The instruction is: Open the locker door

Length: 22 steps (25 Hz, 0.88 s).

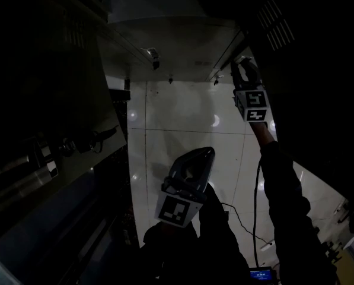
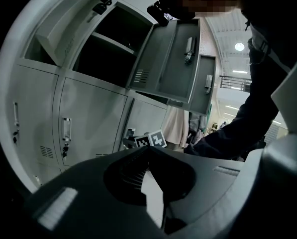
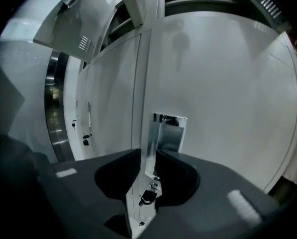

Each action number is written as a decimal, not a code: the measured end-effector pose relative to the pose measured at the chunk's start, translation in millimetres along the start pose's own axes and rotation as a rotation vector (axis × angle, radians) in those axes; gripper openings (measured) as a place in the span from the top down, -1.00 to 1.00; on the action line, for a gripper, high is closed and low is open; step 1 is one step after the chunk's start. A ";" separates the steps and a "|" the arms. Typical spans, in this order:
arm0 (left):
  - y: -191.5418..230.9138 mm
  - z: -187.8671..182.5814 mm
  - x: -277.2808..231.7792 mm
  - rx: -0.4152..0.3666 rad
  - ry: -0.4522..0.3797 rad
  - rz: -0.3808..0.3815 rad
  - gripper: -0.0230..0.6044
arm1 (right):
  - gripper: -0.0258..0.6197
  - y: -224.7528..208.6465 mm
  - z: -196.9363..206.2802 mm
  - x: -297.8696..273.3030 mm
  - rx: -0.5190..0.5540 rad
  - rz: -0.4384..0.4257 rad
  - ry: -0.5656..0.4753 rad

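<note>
A pale grey locker door (image 3: pixel 218 83) fills the right gripper view. Its chrome recessed handle (image 3: pixel 170 133) sits just beyond my right gripper (image 3: pixel 148 156). The handle's bright edge runs down through the narrow gap between the jaws, which stand apart and do not clamp it. A small padlock (image 3: pixel 148 197) hangs below. In the head view the right gripper (image 1: pixel 245 70) reaches up to the locker front at the upper right. My left gripper (image 1: pixel 207 153) hangs low in the middle over the floor, tips together and empty. The left gripper (image 2: pixel 150 151) faces the locker bank (image 2: pixel 83 118).
Upper locker doors (image 2: pixel 175 59) hang open above the bank, and another open door (image 3: pixel 68 19) shows at the top left of the right gripper view. White floor tiles (image 1: pixel 177 129) lie below. A cable (image 1: pixel 242 221) trails by the person's dark sleeve (image 1: pixel 283 195).
</note>
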<state>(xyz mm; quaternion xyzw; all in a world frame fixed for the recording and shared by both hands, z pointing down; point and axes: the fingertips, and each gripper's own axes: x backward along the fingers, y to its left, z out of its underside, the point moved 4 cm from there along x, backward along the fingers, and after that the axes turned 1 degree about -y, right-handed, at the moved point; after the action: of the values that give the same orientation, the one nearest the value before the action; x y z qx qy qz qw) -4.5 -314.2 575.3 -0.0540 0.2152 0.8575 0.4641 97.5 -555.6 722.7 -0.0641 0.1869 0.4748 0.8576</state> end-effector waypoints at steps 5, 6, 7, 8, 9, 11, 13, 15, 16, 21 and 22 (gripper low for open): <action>-12.2 -4.1 6.0 -0.022 -0.021 0.029 0.87 | 0.62 18.5 18.9 57.9 0.042 -0.055 0.013; -15.9 -4.3 8.4 -0.032 -0.021 0.038 0.87 | 0.61 20.1 24.8 74.0 0.050 -0.058 0.018; -19.4 -4.6 11.2 -0.041 -0.024 0.046 0.87 | 0.61 20.2 31.5 90.3 0.051 -0.055 0.027; -22.9 -4.9 14.5 -0.046 -0.029 0.052 0.87 | 0.61 18.4 39.1 106.9 0.039 -0.043 0.041; -26.7 -4.8 18.5 -0.048 -0.033 0.055 0.87 | 0.61 14.4 46.9 123.8 0.017 -0.020 0.056; -35.2 -3.5 28.4 -0.041 -0.036 0.057 0.87 | 0.80 3.8 60.1 155.8 -0.030 0.031 0.077; -44.0 -2.0 39.6 -0.028 -0.038 0.061 0.87 | 0.80 -3.1 68.4 180.8 -0.053 0.057 0.097; -53.0 -1.4 50.2 -0.036 -0.044 0.073 0.87 | 0.80 -2.6 68.6 197.3 -0.042 0.063 0.108; -58.1 -1.2 56.0 -0.048 -0.049 0.082 0.87 | 0.79 1.1 66.3 205.1 -0.036 0.067 0.107; -99.6 4.7 113.1 -0.114 -0.082 0.125 0.87 | 0.79 82.0 53.1 280.4 -0.060 0.025 0.074; -111.7 8.5 133.0 -0.117 -0.083 0.128 0.87 | 0.79 109.8 50.4 306.5 -0.077 0.006 0.067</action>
<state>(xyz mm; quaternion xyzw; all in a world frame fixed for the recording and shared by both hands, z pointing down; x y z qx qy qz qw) 13.0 -154.7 508.4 -0.0315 0.1481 0.8981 0.4128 165.4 -239.4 659.6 -0.1122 0.1973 0.4817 0.8464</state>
